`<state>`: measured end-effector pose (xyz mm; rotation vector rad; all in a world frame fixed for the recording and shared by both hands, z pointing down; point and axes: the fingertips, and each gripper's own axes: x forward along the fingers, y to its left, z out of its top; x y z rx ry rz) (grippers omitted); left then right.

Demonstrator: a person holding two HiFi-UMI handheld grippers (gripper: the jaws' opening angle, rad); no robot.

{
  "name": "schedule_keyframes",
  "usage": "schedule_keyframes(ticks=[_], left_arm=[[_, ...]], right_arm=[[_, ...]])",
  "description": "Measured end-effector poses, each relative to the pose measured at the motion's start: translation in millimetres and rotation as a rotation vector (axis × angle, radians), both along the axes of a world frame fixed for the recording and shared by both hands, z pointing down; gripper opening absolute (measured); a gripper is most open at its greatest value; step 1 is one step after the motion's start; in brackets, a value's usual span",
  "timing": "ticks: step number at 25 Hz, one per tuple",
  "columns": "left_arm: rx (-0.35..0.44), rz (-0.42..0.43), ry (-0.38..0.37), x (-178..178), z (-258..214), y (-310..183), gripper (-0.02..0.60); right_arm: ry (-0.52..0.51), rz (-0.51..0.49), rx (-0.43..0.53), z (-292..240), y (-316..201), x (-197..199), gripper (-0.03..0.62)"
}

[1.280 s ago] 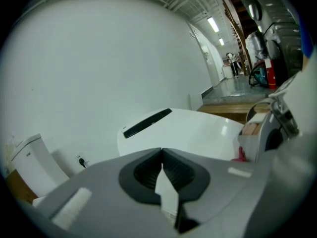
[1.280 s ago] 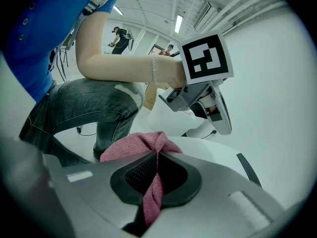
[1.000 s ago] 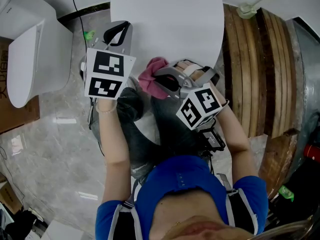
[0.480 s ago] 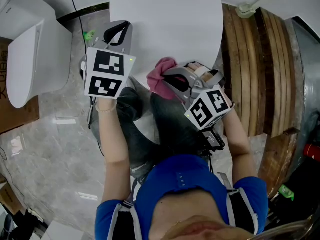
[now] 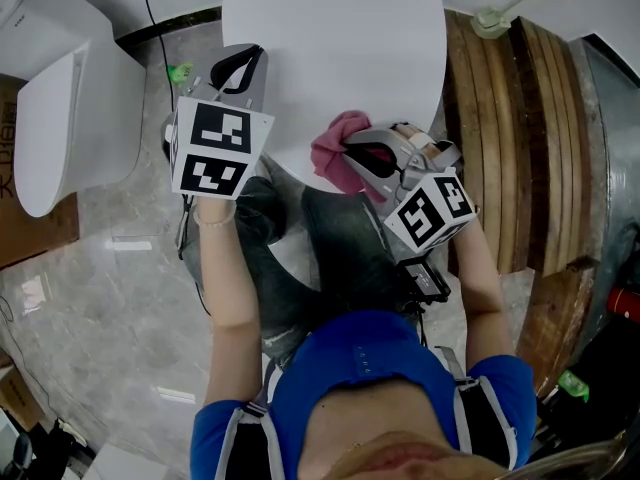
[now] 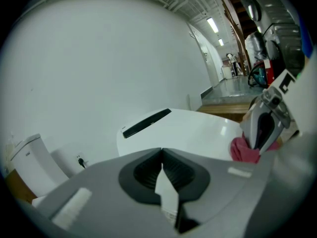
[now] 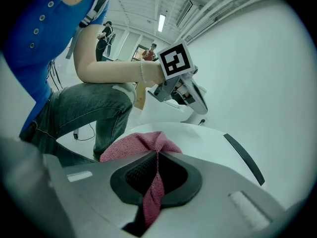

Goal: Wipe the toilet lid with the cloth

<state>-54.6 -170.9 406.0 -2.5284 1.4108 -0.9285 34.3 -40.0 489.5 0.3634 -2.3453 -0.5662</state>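
The white toilet lid (image 5: 330, 48) fills the top middle of the head view. A pink cloth (image 5: 335, 148) lies bunched on its near edge, and my right gripper (image 5: 352, 152) is shut on it. In the right gripper view the cloth (image 7: 133, 150) runs down between the closed jaws of the right gripper (image 7: 157, 155) and rests on the lid (image 7: 208, 143). My left gripper (image 5: 235, 65) hovers at the lid's left edge, shut with nothing clearly held. In the left gripper view, past the left gripper (image 6: 161, 152), I see the lid (image 6: 188, 128) and the cloth (image 6: 242, 150).
A second white toilet (image 5: 60, 108) stands at the far left beside a cardboard box (image 5: 30, 228). Curved wooden boards (image 5: 510, 138) run along the right. The person's jeans-clad knees (image 5: 340, 238) are just below the lid. A black cable (image 5: 150, 13) trails on the tiled floor.
My right gripper has slid the pink cloth to the right and slightly farther along the lid's near edge. The left gripper has stayed in place.
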Motion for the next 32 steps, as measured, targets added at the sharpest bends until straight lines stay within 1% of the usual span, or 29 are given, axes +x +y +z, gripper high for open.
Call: schedule_keyframes(ticks=[5,10,15,17,19,20,22,24,27,29,32], left_arm=[[0.005,-0.002,0.002,-3.4,-1.6,1.8,0.003],[0.010,0.001,0.005,-7.3,-3.1,2.8,0.003],[-0.007,0.022,0.022,-11.4,-0.7,2.7,0.003],[-0.005,0.030,0.018,-13.9,-0.1,1.2,0.003],[-0.005,0.033,0.016,-15.1,0.9,-3.8,0.003],[-0.010,0.035,0.017,-14.3,2.6,-7.3,0.003],[-0.038,0.046,0.026,-9.9,10.4,-13.3,0.003],[-0.084,0.054,0.062,-6.3,20.5,-21.1,0.003],[-0.142,0.033,0.161,-12.2,28.9,-40.1,0.003],[-0.163,0.000,0.224,-20.7,32.1,-52.5,0.003],[-0.177,-0.030,0.310,-23.7,26.8,-60.4,0.003]], right_arm=[[-0.013,0.037,-0.006,-1.5,-9.0,10.6,0.011],[-0.031,0.098,-0.018,-4.1,-25.4,22.2,0.011],[-0.065,0.156,-0.031,-9.0,-50.3,26.3,0.011],[-0.053,0.186,-0.012,-11.2,-64.2,24.9,0.011],[-0.018,0.209,0.039,-12.3,-78.6,21.8,0.010],[-0.004,0.223,0.060,-12.8,-85.7,20.3,0.011],[0.007,0.264,0.070,-13.3,-99.3,17.3,0.011],[0.004,0.319,0.058,-14.6,-116.8,14.2,0.011],[-0.023,0.411,0.013,-19.6,-149.4,5.8,0.011],[-0.044,0.474,-0.011,-22.2,-168.0,-1.0,0.011],[-0.026,0.517,0.012,-23.2,-183.0,-12.0,0.009]])
